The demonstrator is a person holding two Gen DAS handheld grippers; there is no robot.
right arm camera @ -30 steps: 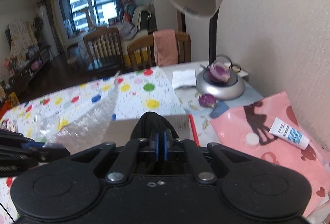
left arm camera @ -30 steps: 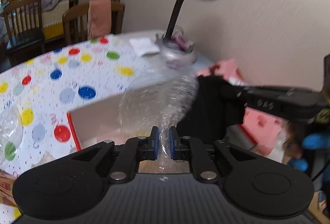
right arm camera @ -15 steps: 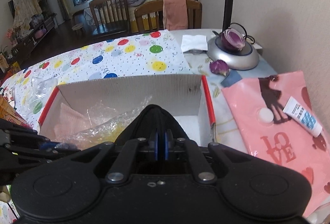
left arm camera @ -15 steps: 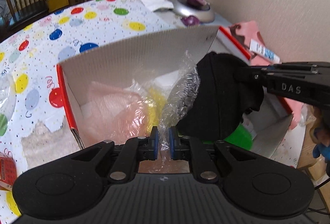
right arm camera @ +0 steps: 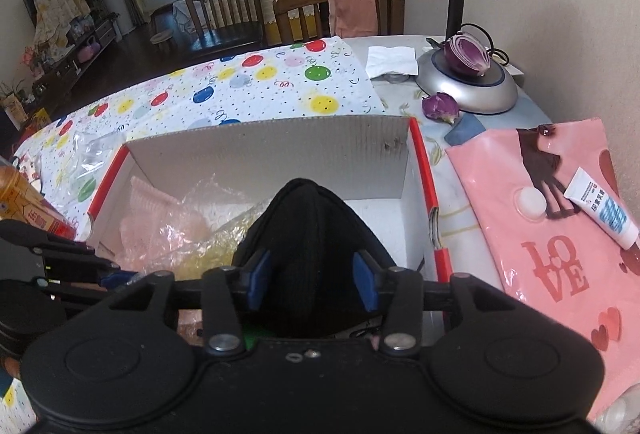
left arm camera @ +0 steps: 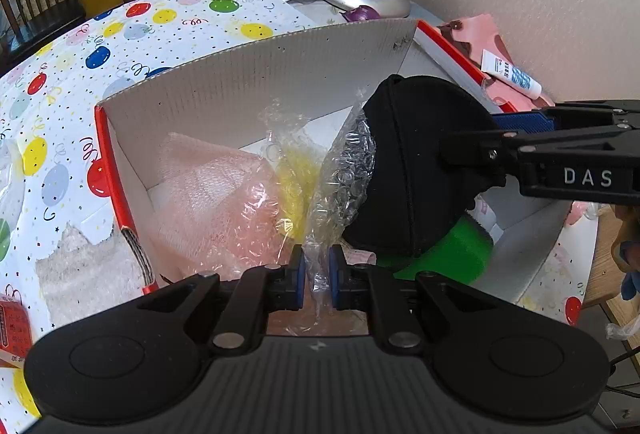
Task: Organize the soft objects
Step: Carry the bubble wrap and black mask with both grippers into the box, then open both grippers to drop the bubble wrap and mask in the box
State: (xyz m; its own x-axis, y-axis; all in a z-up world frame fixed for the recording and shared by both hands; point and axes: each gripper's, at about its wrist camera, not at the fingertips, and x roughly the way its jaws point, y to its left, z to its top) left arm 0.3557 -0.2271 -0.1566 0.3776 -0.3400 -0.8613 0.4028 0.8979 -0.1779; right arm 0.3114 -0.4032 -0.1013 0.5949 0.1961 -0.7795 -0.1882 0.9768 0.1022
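A red-edged cardboard box [left arm camera: 256, 74] [right arm camera: 280, 150] sits on the table. Inside lie pink bubble wrap [left arm camera: 212, 194], yellow wrap [left arm camera: 298, 170] and a green object [left arm camera: 452, 254]. My left gripper [left arm camera: 317, 282] is shut on clear bubble wrap [left arm camera: 344, 178] at the box's near edge. My right gripper [right arm camera: 312, 274] is open, its blue pads [right arm camera: 366, 282] standing on either side of a black knitted hat [right arm camera: 312, 234] that rests in the box. The hat [left arm camera: 416, 162] also shows in the left wrist view, over the green object.
A balloon-print cloth [left arm camera: 120, 34] covers the table left of the box. A lamp base [right arm camera: 468, 86] with a halved red onion [right arm camera: 468, 54] stands behind. A pink bag [right arm camera: 552, 218] with a white tube [right arm camera: 600, 210] lies to the right. Chairs stand beyond the table.
Both grippers came down over the box. My right gripper's jaws opened, letting go of the black hat inside the box. My left gripper stays shut on the bubble wrap.
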